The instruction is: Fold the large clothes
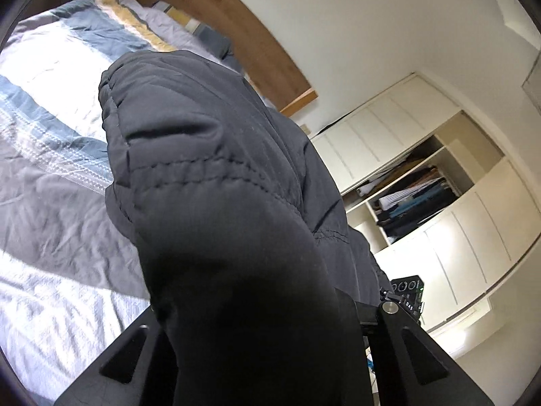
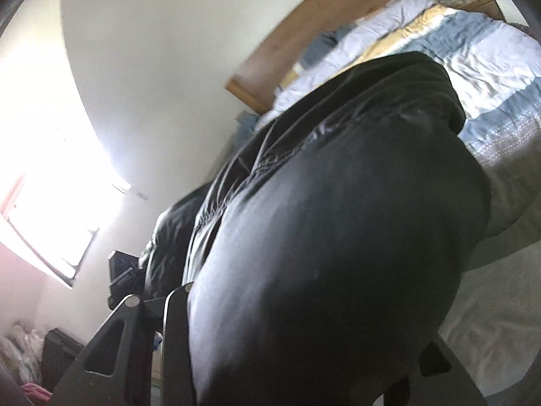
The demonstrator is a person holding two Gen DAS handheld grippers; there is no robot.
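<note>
1. Starting closest in: both wrist views are mostly filled by the same black padded jacket [image 1: 216, 182], bunched up right in front of each lens and lifted off the bed, hanging between the two grippers.
2. Left gripper [image 1: 257, 331]: the two black fingers [image 1: 416, 348] stick up from the bottom edge with the jacket stuffed between them, pinched on the fabric. The fingertips are buried in the cloth, so the pads themselves can't be seen.
3. Right gripper [image 2: 297, 321]: same deal, one finger [image 2: 111, 341] clear on the left, the other mostly hidden behind the jacket bulge at lower right. Fabric is squeezed between them too, looks like a thicker wad.
4. Both cameras are rolled sideways and aimed a bit downward across the bed, so the room looks tilted in each.
5. Only the left view gets the stitched quilting seams sharp, plus the other gripper's body [image 1: 407, 292] poking out just past the jacket.
6. Farther out, the left view has the striped blue, white and yellow duvet [image 1: 50, 108], the wooden headboard [image 1: 236, 30] and a white wardrobe [image 1: 422, 155] with one open section of stacked clothes.
7. Only the right view shows the blown-out bright window [image 2: 50, 186] and a dark radiator-ish thing low on that wall. It's blurrier overall.
</note>
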